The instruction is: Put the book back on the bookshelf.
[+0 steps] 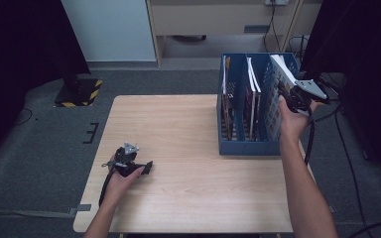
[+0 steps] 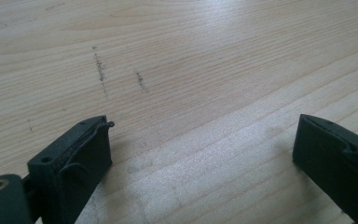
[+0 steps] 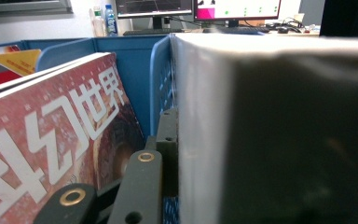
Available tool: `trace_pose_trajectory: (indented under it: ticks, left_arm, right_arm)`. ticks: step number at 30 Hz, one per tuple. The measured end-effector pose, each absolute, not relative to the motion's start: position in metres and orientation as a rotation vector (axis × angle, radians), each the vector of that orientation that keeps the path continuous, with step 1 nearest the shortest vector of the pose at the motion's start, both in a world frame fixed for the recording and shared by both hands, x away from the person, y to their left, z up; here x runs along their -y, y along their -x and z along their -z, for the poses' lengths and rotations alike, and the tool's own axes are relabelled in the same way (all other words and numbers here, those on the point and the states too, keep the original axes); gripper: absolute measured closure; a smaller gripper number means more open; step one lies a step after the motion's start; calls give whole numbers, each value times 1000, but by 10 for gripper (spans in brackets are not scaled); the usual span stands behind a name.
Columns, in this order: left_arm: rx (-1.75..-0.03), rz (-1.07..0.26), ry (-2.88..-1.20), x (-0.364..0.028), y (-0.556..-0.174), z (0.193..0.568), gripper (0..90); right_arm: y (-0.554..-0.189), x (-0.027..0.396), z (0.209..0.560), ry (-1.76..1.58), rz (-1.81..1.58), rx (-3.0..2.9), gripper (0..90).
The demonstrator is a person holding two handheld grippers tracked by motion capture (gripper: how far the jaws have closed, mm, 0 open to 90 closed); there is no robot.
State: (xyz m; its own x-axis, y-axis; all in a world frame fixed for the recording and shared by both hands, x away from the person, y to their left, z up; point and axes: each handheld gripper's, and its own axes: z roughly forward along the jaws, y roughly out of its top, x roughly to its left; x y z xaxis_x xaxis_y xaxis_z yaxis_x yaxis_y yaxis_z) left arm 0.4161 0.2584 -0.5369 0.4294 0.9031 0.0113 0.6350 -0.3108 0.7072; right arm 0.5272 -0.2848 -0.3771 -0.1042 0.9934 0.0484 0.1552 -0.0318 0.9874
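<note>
Pale wooden table (image 1: 188,148), blue slotted file rack (image 1: 243,146), right gripper (image 1: 288,95) clamping white-edged book (image 1: 284,69), neighbouring red cover (image 3: 51,149) reading "幻世界", left gripper (image 2: 203,154) jaws wide, empty.

My high view looks forward and down on the table (image 1: 188,148). My left gripper view skims that tabletop close up, lower left there. My right gripper view is pressed against the blue rack (image 1: 250,106), upper right, facing monitors (image 3: 196,7)

Big white characters — 幻世界 — run across the red magazine cover (image 3: 51,140) at the left of the right gripper view; nothing else is legible.
</note>
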Motion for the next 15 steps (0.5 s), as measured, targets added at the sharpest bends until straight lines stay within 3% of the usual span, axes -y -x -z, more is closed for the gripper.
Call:
trace_pose_trajectory:
  ticks: [15]
  left_arm:
    - [-1290, -550, -2057, -258, -416, 537, 35]
  right_arm:
    - [-518, 284, 395, -1279, -1260, -1386, 736]
